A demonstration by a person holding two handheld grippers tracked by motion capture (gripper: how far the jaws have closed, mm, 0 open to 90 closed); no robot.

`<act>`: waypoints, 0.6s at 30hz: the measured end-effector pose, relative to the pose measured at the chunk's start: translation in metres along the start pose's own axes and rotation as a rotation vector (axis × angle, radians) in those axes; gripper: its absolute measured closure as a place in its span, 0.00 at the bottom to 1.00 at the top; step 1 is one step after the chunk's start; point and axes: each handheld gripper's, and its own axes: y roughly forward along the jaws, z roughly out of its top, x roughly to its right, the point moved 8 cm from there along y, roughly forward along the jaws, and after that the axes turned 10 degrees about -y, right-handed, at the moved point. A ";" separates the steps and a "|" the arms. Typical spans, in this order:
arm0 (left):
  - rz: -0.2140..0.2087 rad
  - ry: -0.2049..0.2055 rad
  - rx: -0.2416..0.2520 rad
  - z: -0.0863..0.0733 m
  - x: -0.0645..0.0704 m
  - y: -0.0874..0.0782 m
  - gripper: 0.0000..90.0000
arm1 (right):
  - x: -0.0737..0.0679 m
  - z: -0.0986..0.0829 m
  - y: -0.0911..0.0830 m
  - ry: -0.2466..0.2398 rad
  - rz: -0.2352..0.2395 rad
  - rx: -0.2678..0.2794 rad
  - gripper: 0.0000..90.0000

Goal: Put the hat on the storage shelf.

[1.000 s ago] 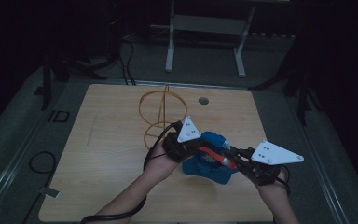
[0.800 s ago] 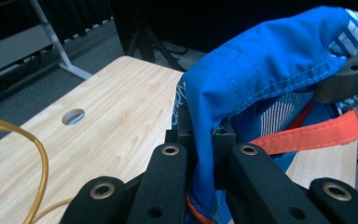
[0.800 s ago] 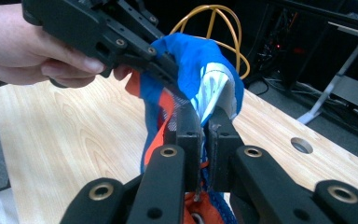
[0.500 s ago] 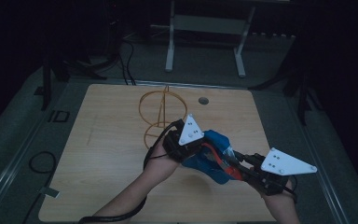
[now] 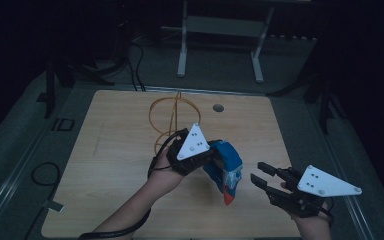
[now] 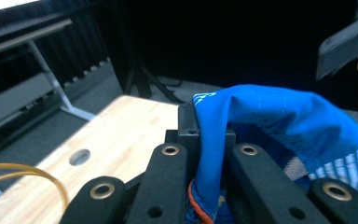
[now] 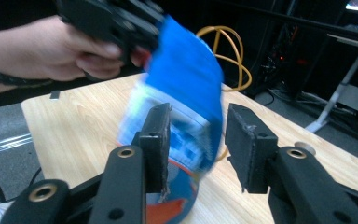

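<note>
A blue sock (image 5: 226,167) with white stripes and an orange toe hangs over the middle of the wooden table (image 5: 115,150). My left gripper (image 5: 211,161) is shut on its upper edge, and the blue fabric (image 6: 261,126) bulges out between the jaws in the left gripper view. My right gripper (image 5: 260,176) stands open to the right of the sock, apart from it. In the right gripper view the sock (image 7: 186,107) hangs just beyond the open jaws, with the other hand holding it from above.
A yellow wire stand of rings (image 5: 172,117) rises on the table behind the left hand. A round hole (image 5: 218,107) sits near the table's far edge. A metal frame (image 5: 220,30) stands on the floor beyond, in the dark.
My right gripper has let go of the sock and drawn back to the right, open. The sock now hangs from the left gripper alone, which lifted slightly.
</note>
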 end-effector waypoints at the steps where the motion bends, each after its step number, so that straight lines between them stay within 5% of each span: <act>1: -0.026 -0.002 0.011 0.001 0.000 -0.003 0.98 | 0.001 -0.003 0.001 0.007 0.004 -0.005 0.66; 10: -0.217 0.013 0.123 0.010 0.004 -0.026 0.98 | -0.007 -0.014 0.011 0.023 0.039 -0.021 0.63; 18: -0.396 -0.015 0.169 0.011 0.011 -0.039 0.97 | -0.038 -0.013 0.019 0.020 0.121 -0.001 0.60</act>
